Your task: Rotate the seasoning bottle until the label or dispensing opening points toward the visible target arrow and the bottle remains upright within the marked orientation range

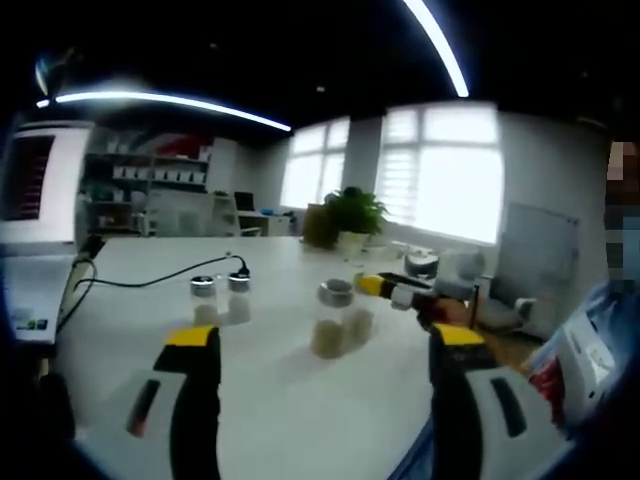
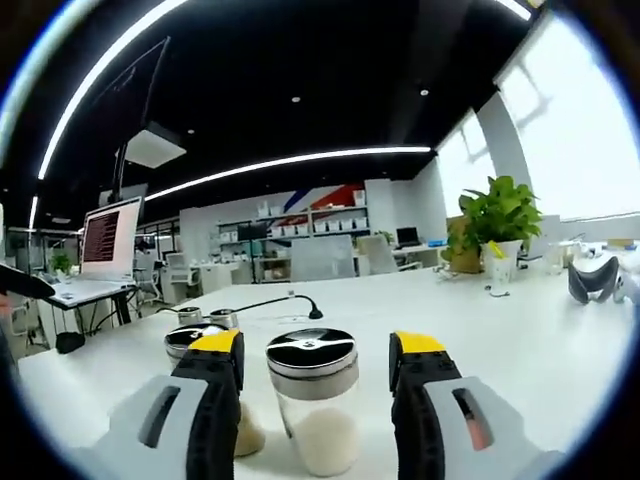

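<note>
The right tool (image 2: 315, 375) stands released around the bottle (image 2: 312, 400), likely light, smooth, slippery glass, best gripped mid-body under the cap (image 2: 311, 352).

The seasoning bottle (image 2: 312, 400) is clear glass or plastic under a shiny metal lid. Beneath it, the white surface (image 2: 520, 340) looks smooth and matt. The right tongs (image 2: 315, 380) are matt plastic.

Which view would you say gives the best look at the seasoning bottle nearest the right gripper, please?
The right gripper view: the seasoning bottle stands sharp and upright between the open jaws, its metal lid and pale contents clear. The left gripper view shows it smaller and blurred, beside the right gripper.
</note>
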### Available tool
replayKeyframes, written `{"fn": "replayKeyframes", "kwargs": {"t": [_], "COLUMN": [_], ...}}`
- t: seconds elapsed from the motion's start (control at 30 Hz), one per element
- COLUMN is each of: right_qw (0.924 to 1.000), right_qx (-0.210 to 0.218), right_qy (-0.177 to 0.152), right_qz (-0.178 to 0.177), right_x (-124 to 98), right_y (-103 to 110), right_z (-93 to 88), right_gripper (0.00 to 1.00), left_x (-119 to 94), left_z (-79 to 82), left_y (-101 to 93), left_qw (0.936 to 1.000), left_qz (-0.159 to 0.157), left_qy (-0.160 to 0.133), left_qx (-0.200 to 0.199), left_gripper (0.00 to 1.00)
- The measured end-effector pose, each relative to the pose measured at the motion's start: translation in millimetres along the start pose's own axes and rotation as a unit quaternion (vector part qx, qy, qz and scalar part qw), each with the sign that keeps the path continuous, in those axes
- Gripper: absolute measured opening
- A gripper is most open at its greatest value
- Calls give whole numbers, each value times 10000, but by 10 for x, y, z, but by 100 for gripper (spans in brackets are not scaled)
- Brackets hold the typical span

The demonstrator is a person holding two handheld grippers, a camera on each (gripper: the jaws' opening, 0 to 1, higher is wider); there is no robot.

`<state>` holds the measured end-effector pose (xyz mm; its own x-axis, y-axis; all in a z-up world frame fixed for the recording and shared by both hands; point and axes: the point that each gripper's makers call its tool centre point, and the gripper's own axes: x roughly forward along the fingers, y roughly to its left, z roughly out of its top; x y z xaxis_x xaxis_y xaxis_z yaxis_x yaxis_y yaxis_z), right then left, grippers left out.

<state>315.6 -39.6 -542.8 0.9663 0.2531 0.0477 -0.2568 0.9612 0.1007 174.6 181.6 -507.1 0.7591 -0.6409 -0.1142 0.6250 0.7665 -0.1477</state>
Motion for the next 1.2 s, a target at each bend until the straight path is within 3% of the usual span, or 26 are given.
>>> {"fn": "replayKeyframes", "kwargs": {"t": [0.07,0.13,0.23,0.3,1.07,1.2], "right_qw": [9999,9992,9998,9995,9993,9992], "right_qx": [-39,-336,-30,-289,-123,-175], "right_qy": [85,169,-186,-83,-274,-191], "right_qz": [-100,-108,84,11,229,309], "right_x": [4,26,52,43,34,49], "right_y": [-21,-29,13,-31,-32,-25], "right_z": [-34,-54,29,9,-16,-14], "right_gripper": [55,53,43,38,38,38], "left_x": [0,-3,-5,3,-16,-11], "left_z": [-4,-1,5,-7,-15,-23], "left_y": [1,-2,4,11,18,25], "left_qw": [10000,10000,10000,10000,10000,10000], "left_qz": [3,9,5,16,44,58], "left_qy": [8,-3,-19,6,3,22], "left_qx": [-3,-3,-17,-19,-61,-67], "left_gripper": [91,91,91,91,91,91]}}
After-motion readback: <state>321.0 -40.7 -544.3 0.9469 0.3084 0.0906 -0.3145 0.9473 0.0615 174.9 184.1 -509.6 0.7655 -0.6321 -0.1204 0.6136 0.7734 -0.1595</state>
